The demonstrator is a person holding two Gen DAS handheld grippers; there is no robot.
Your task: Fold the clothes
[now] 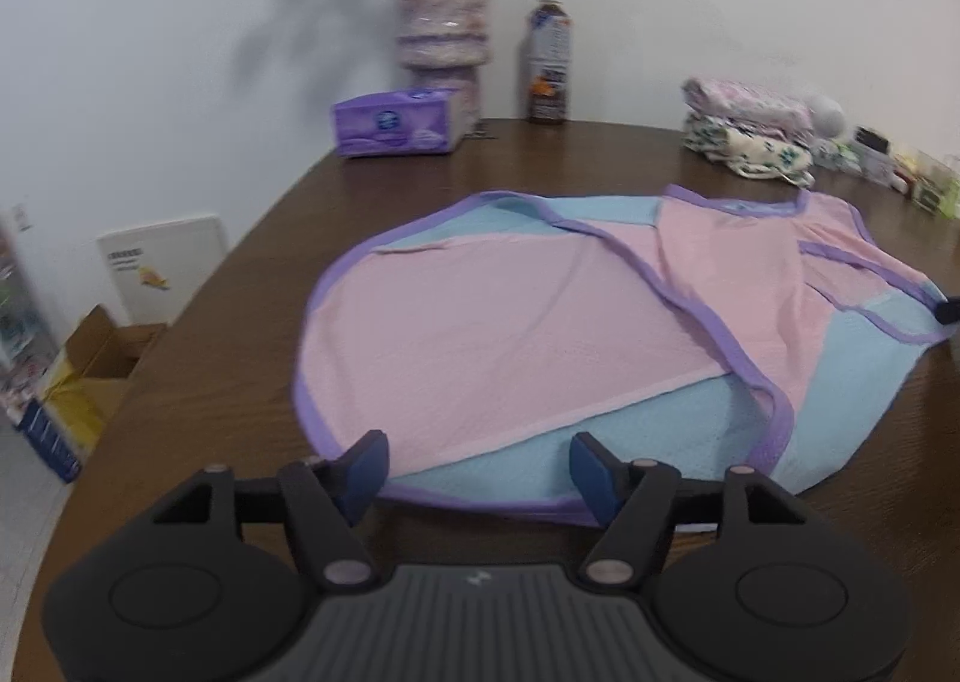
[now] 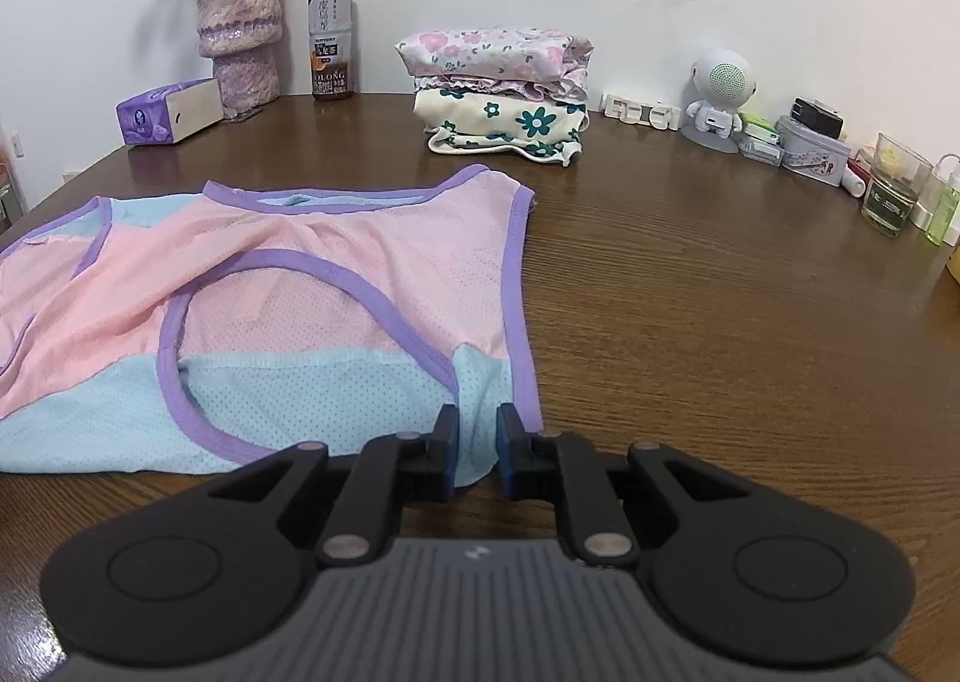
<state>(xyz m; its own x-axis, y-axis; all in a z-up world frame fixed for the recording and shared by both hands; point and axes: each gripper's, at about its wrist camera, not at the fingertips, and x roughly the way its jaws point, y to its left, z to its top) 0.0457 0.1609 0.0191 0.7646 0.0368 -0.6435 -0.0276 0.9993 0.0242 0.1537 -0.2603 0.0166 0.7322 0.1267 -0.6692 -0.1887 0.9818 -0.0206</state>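
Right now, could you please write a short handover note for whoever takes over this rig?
Left gripper: open, low over the near hem of the pink and blue top, holding nothing.
Right gripper: closed on the top's near right corner, blue fabric pinched between its pads.
The top lies spread on the brown table, partly folded, with one side flap over the middle.
Two folded floral garments are stacked by the wall.
Left to do: finish folding the top, probably add it to the stack.
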